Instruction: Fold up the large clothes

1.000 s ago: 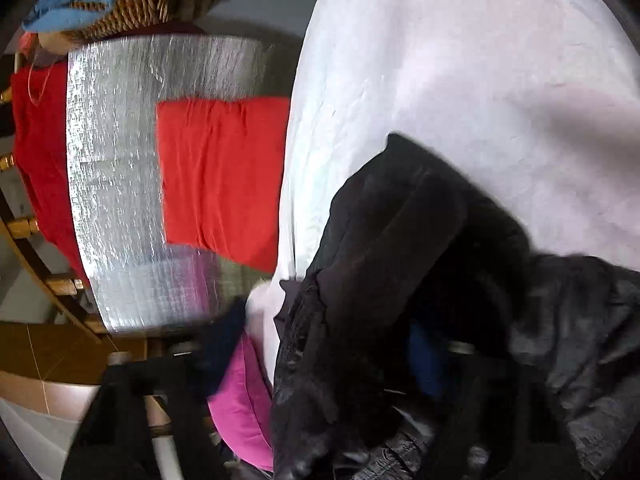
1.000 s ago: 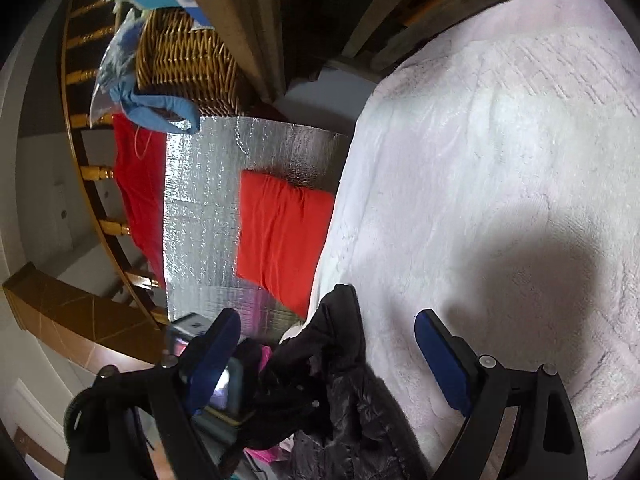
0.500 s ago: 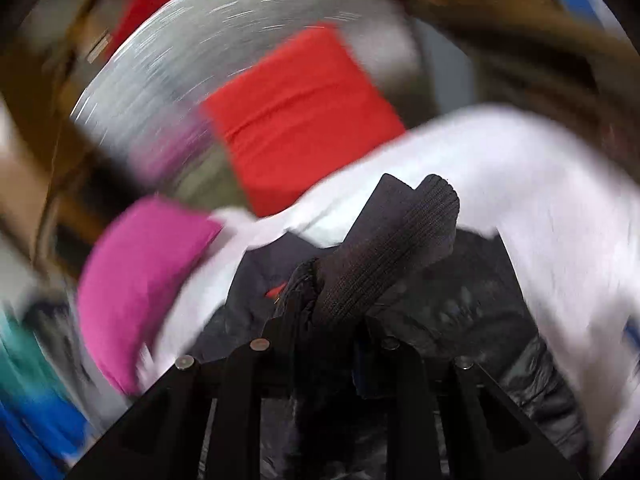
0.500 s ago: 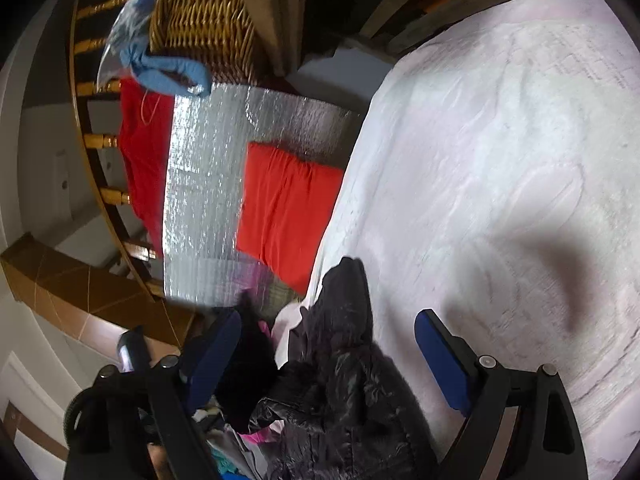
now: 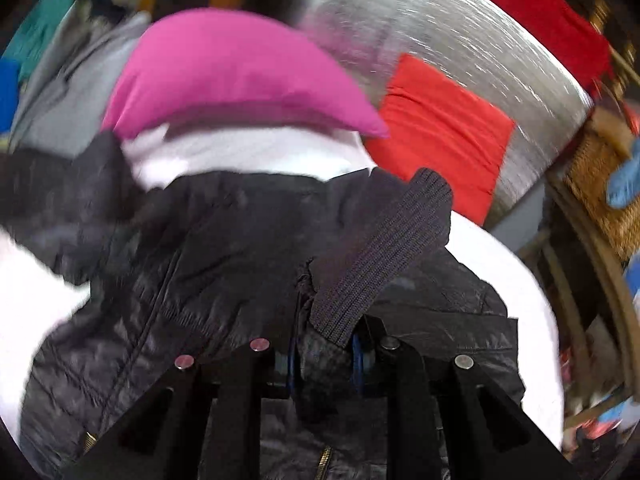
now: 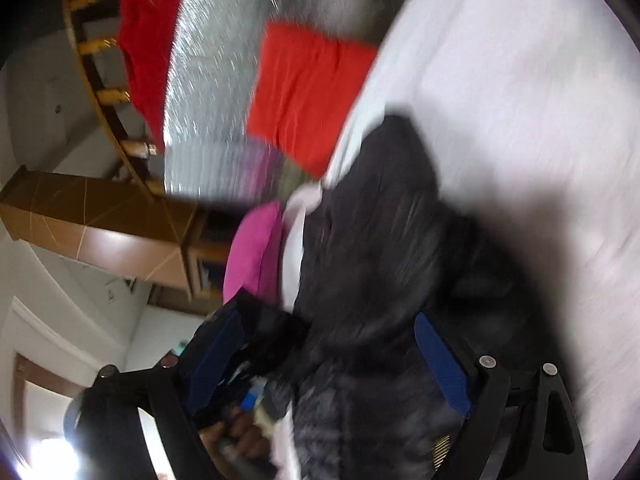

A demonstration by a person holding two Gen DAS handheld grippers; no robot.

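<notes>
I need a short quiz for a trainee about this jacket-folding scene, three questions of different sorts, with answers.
1. True or false: the left tongs are clamped on the black jacket's ribbed cuff.
2. Which colour is the folded garment lying on the silver mat? A red, B green, C yellow.
3. Fill in: the right tongs are ___.

Key: 1 true; 2 A; 3 open.

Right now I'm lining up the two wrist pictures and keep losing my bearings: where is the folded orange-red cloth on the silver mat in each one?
Left wrist view: the folded orange-red cloth lies right of centre in the upper half, on the silver mat.
Right wrist view: the cloth is upper centre, left of the white cover.
Shared landmark: the pink cushion.
</notes>
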